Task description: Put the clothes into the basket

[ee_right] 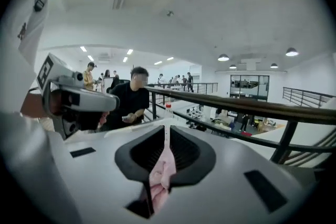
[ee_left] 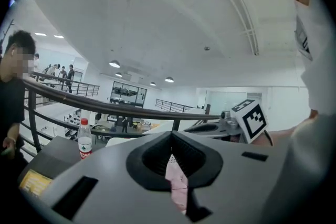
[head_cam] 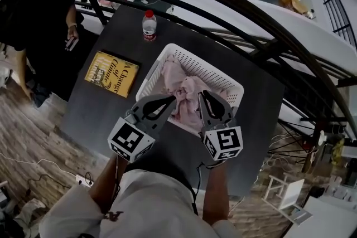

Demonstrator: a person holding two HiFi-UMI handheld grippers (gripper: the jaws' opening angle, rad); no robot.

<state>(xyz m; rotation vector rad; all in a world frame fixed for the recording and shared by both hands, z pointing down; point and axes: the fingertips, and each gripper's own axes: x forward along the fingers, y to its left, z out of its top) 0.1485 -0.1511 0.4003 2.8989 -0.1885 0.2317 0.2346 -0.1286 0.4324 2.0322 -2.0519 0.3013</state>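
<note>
Together, left gripper [head_cam: 172,99] and right gripper [head_cam: 204,94] pinch the pink garment [head_cam: 187,96] between their fingers [head_cam: 214,105] over the basket [head_cam: 196,62].

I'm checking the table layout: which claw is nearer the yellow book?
Left. The left claw is just right of the yellow book, at the basket's left rim. The right claw is farther right. Both grip the pink garment.

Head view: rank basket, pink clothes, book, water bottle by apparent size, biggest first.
1. basket
2. pink clothes, partly hidden, so the rank against the book is unsure
3. book, close to the clothes in visible area
4. water bottle, clearly smallest
</note>
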